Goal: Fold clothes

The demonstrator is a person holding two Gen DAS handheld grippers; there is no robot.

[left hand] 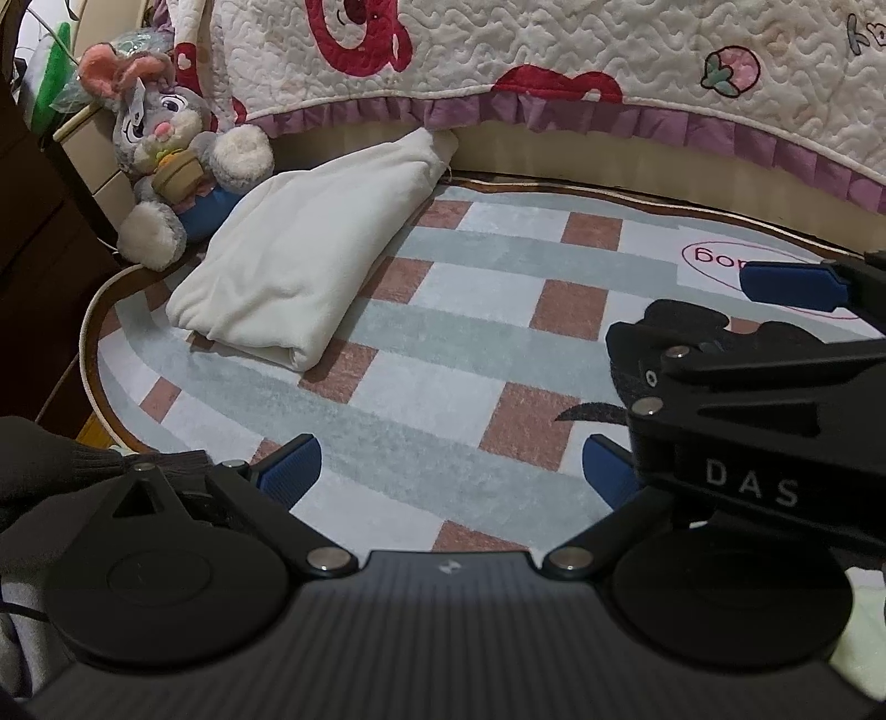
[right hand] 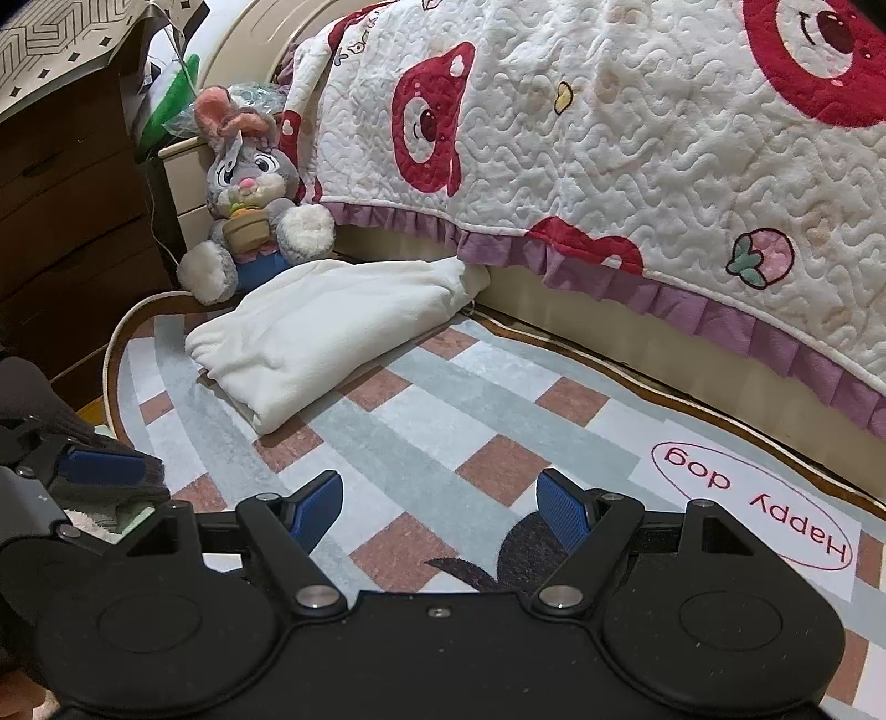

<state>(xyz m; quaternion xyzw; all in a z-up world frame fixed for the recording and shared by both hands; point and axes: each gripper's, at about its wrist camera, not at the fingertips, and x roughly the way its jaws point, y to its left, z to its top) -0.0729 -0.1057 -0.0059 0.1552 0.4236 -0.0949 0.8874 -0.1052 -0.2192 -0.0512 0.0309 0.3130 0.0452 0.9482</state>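
Both grippers hung empty over the rug. Seen from the left wrist, the left gripper (left hand: 451, 471) had its blue pads spread wide with only checked rug (left hand: 443, 343) between them. The right gripper (left hand: 775, 354) crossed just ahead and to the right of it, one blue finger (left hand: 792, 285) reaching out over the rug's printed oval. Well ahead and to the left lay the white garment (left hand: 299, 249), already doubled into a thick rectangle, its far end touching the bed's base under the quilt (left hand: 554, 44). A plush rabbit (left hand: 177, 149) sat just beyond its left edge. A dark sleeve (left hand: 50, 459) showed at the left gripper's near left.

From the right wrist, the right gripper (right hand: 437, 512) was likewise spread and held nothing. The same garment (right hand: 332, 327) lay ahead and to the left, well apart from the pads. The left gripper (right hand: 83, 471) appeared at the near left, beside what looked like more clothing (right hand: 111, 512), too cramped to identify.

The white piece looked finished, so the step in hand was probably fetching the next garment from that near-left pile. Doing it well would mean pinching a hem or shoulder seam rather than a bunched middle, and laying it flat on the open rug before any fold.
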